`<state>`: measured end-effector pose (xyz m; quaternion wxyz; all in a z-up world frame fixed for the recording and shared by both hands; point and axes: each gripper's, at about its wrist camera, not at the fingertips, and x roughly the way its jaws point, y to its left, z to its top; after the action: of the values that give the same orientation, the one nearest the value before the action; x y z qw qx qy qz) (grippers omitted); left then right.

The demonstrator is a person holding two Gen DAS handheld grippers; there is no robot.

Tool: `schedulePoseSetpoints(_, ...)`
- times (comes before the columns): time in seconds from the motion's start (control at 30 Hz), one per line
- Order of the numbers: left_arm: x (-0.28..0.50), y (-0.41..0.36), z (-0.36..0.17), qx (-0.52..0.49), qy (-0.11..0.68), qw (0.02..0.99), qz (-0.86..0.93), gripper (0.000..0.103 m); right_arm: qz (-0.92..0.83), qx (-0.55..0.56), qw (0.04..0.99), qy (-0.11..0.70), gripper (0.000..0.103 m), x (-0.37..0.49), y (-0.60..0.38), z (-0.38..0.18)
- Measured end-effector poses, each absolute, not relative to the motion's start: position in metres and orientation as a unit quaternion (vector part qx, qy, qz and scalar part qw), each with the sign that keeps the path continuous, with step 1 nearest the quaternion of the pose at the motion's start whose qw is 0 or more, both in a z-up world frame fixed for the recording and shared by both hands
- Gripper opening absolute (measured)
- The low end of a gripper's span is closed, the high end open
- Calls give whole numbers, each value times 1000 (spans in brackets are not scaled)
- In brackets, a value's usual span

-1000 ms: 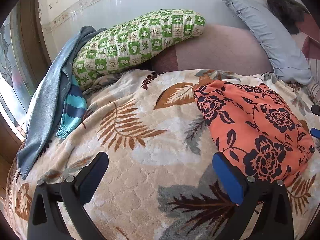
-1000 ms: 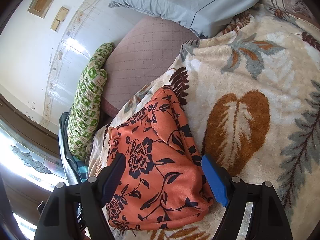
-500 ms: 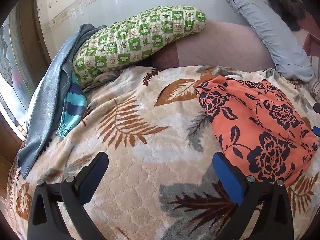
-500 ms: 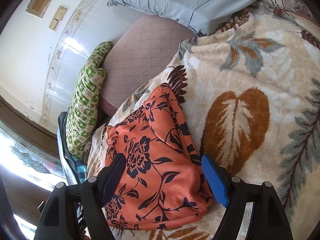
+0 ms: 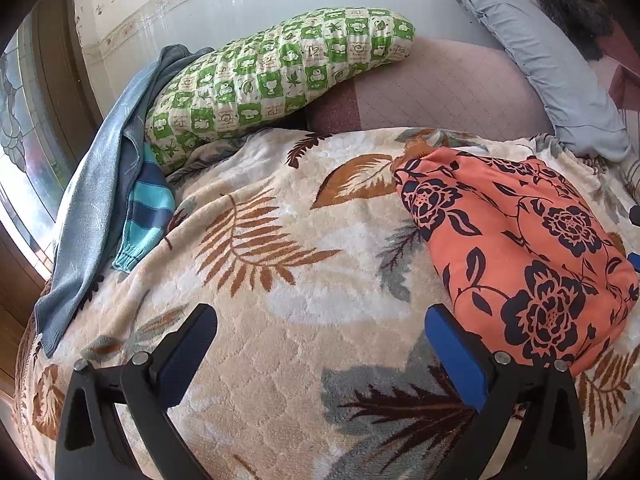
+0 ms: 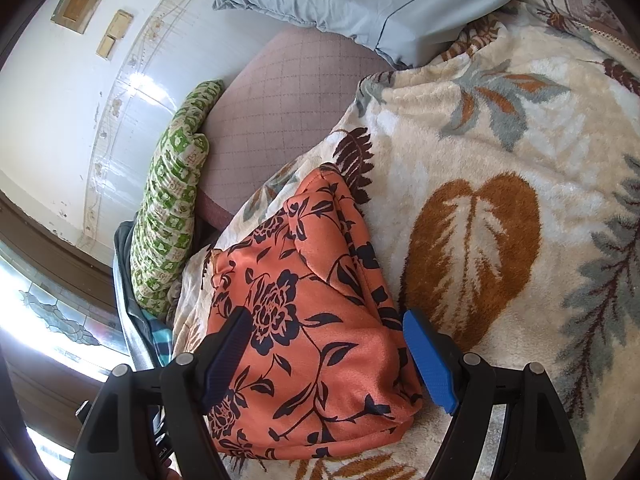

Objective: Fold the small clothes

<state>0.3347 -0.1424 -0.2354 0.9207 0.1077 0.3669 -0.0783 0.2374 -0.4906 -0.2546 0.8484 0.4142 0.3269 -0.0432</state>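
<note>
Garment under inspection: 1 orange floral piece [image 6: 312, 320], found lying in a compact, roughly folded bundle on the leaf-patterned blanket [image 5: 280, 280]. It is judged to be set on the open middle of the blanket because that is the broadest soft, level area available for folding.

Right gripper [image 6: 324, 344]: jaws are seen spread wide, 1 to either side of the near end of the garment. No pad is seen pressing the cloth, so nothing is held. This straddling stance is judged to prepare either a pinch of the near edge or a smoothing pass.

Left gripper [image 5: 320, 332]: jaws are likewise spread wide over bare blanket, with the garment just beside the blue finger [image 5: 456, 356]. Nothing lies between the jaws. It is judged to be kept clear so that the cloth stays undisturbed.

Other items noted: a green checked pillow [image 5: 272, 80] and a grey-blue pillow [image 5: 552, 76] against the wall, with a blue towel [image 5: 88, 200] and a striped knit [image 5: 148, 216] heaped at the window side, well apart from the work area.

Limits of view: the garment type cannot be determined, as its inner layers are concealed by the folds. Its underside and far edge are hidden. A dark furry object [image 5: 576, 4] is cut off by the lens rim and cannot be identified. No hand is shown in either view.
</note>
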Motion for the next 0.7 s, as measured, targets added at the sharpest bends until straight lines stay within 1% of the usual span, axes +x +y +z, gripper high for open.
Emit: schedulePoseSetpoints(0.7, 336, -141, -239, 111, 371, 919, -76, 103, -43, 411, 849, 330, 81, 238, -490, -255)
